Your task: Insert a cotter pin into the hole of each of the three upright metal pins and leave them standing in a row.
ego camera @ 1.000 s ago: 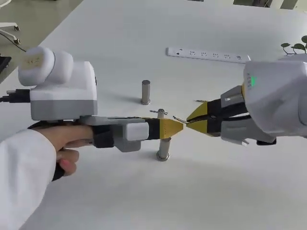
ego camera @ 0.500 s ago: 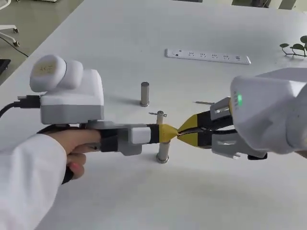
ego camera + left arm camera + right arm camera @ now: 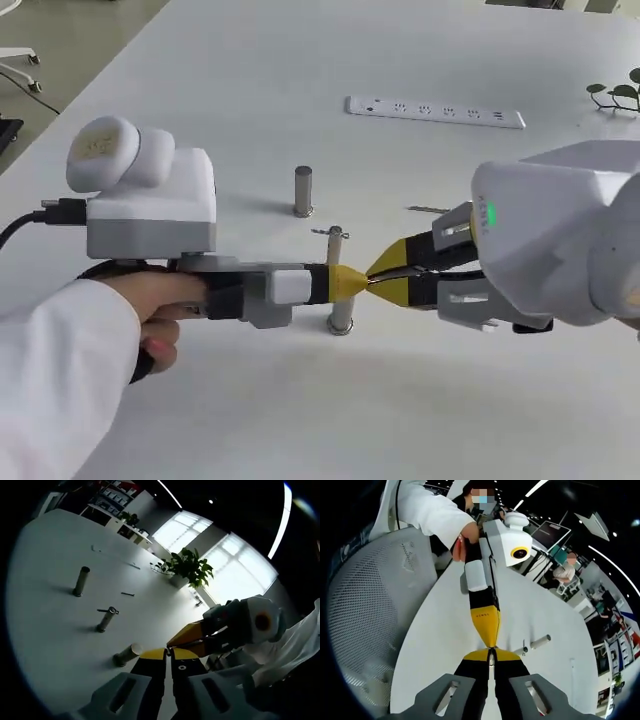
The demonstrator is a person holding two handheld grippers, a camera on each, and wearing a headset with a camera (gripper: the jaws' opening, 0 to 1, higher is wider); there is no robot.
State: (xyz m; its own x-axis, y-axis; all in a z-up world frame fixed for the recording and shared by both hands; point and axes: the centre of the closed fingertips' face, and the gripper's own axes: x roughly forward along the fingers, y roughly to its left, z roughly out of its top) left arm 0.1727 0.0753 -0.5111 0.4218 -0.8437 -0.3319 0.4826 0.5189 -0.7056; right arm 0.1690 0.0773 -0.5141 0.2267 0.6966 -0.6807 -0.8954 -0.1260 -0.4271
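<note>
Three upright metal pins stand in a row: the far pin (image 3: 303, 192), the middle pin (image 3: 336, 241) with a cotter pin through its top, and the near pin (image 3: 341, 316), partly hidden behind my left gripper (image 3: 360, 282). My right gripper (image 3: 373, 281) meets the left one tip to tip in the air above the near pin. Both are shut. In the right gripper view a thin cotter pin (image 3: 491, 657) shows between the jaws of my right gripper (image 3: 491, 652). I cannot tell whether my left gripper (image 3: 168, 653) also pinches it.
A loose cotter pin (image 3: 428, 210) lies on the white table (image 3: 250, 90) to the right of the row. A white power strip (image 3: 435, 112) lies further back, and a small plant (image 3: 612, 92) stands at the far right. A person sits behind the left gripper.
Both grippers have moved a little left and down together, from beside the middle pin to above the near pin. The cotter pin seen at their tips is now hidden between them.
</note>
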